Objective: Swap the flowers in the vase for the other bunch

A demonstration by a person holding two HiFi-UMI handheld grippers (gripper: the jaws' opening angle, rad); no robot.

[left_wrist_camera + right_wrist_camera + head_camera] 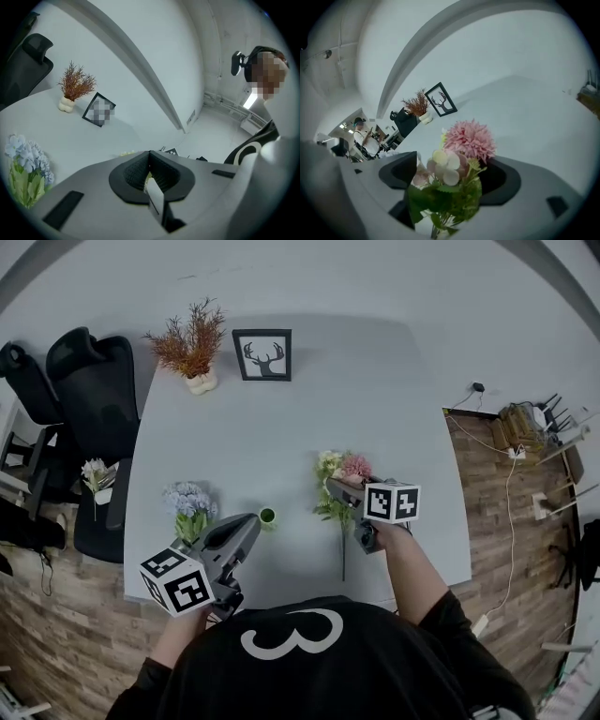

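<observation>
A bunch of pink and cream flowers [343,468] lies on the grey table [281,427], its stem pointing back toward me. My right gripper [343,491] is over its leafy part, open. In the right gripper view the pink bloom [468,139] stands between the widely spread pads [399,172], which do not press on it. A blue bunch [187,502] lies at the left and also shows in the left gripper view [27,164]. A small green vase [267,517] stands between the two bunches. My left gripper [251,522] points at it from the left, shut [149,157]; I cannot tell whether it touches the vase.
A dried reddish plant in a white pot [193,345] and a framed deer picture [262,354] stand at the table's far edge. Black chairs [84,390] crowd the left side, one holding white flowers [96,474]. Cables [511,456] run over the wooden floor at the right.
</observation>
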